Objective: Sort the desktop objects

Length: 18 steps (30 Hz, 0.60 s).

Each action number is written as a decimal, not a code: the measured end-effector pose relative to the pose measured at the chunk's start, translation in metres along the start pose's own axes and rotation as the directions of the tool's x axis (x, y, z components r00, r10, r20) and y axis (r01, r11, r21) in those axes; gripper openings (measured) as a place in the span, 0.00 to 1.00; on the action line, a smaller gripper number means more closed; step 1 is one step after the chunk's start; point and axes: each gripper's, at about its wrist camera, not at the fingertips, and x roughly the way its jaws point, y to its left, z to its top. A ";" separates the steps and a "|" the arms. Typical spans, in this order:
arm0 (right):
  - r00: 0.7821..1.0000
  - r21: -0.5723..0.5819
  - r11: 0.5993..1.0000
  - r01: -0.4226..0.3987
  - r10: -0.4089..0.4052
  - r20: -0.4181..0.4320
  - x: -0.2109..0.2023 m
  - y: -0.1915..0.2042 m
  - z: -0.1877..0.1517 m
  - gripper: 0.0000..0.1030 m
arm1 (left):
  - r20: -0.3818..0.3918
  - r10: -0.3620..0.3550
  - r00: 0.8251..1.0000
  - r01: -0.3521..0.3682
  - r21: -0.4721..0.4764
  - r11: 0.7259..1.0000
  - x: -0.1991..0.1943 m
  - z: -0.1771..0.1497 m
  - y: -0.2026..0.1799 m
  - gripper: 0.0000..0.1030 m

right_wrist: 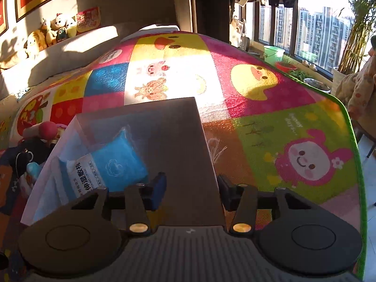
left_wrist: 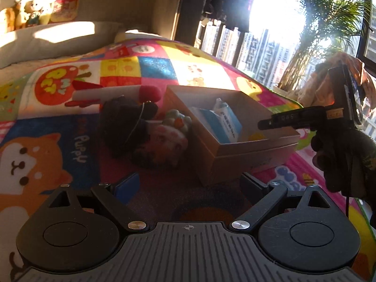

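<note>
Presently the left gripper (left_wrist: 185, 185) hangs with jaws wide and nothing between them, just short of the cardboard box (left_wrist: 244, 155); the right gripper (right_wrist: 191, 188) has jaws partly apart astride the box's right wall, pads not visibly pressing it; inside the box lies a blue wet-wipe packet (right_wrist: 112, 164); left of the box sits a heap of plush toys (left_wrist: 145, 129); everything rests on a patchwork cartoon mat (right_wrist: 293, 122).
</note>
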 end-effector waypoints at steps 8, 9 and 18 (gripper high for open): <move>0.992 -0.174 0.983 -0.063 0.081 0.098 -0.030 0.064 0.029 0.46 | 0.005 0.201 0.980 -0.201 -0.022 0.979 -0.003 -0.016 0.025 0.96; 0.992 -0.198 0.976 -0.087 0.103 0.072 -0.024 0.079 0.035 0.46 | 0.000 0.208 0.978 -0.208 -0.036 0.977 -0.003 -0.017 0.030 0.96; 0.983 -0.338 0.941 -0.011 -0.052 -0.176 0.048 0.125 0.043 0.41 | 0.048 0.223 0.974 -0.214 -0.139 0.967 -0.033 -0.030 0.067 0.98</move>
